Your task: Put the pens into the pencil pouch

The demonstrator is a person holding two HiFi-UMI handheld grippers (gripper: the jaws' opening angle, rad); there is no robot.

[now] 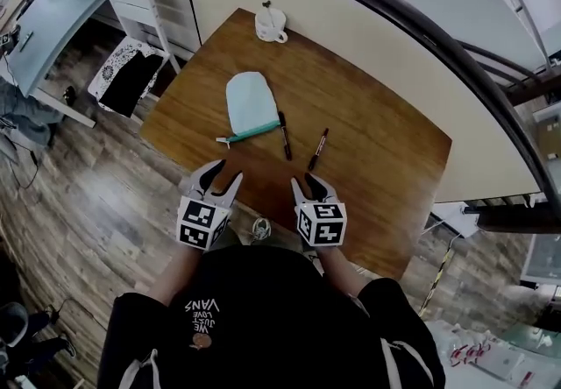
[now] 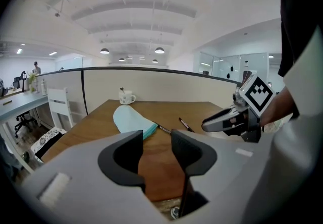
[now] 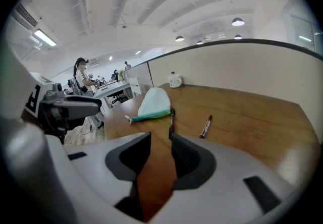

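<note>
Head view first: a wooden table [image 1: 377, 142] with the pale blue pencil pouch [image 1: 250, 102] lying flat around the middle, its teal zipper edge facing the person. A black pen [image 1: 284, 135] lies just beside the right end of that zipper edge. A second pen [image 1: 317, 149], dark with some red on it, lies a bit further right, apart from the first. Both pens are outside the pouch. A white mug [image 1: 270, 25] stands at the far edge of the table. The left gripper [image 1: 223, 175] and right gripper [image 1: 308, 186] hover side by side over the near edge, well short of the pens, and neither touches anything.

Left gripper view: the jaws stand a moderate way apart and nothing is between them, you just see bare wood through the gap. The pouch is ahead and slightly left, with both pens to its right and the mug behind it. The right gripper pokes in from the right side.

Right gripper view: same deal, the jaws are parted with only tabletop showing between them, so it's empty. The black pen lines up almost straight ahead of the gap, with the pouch to its left and the second pen off to the right. The left gripper shows at the left edge.
</note>
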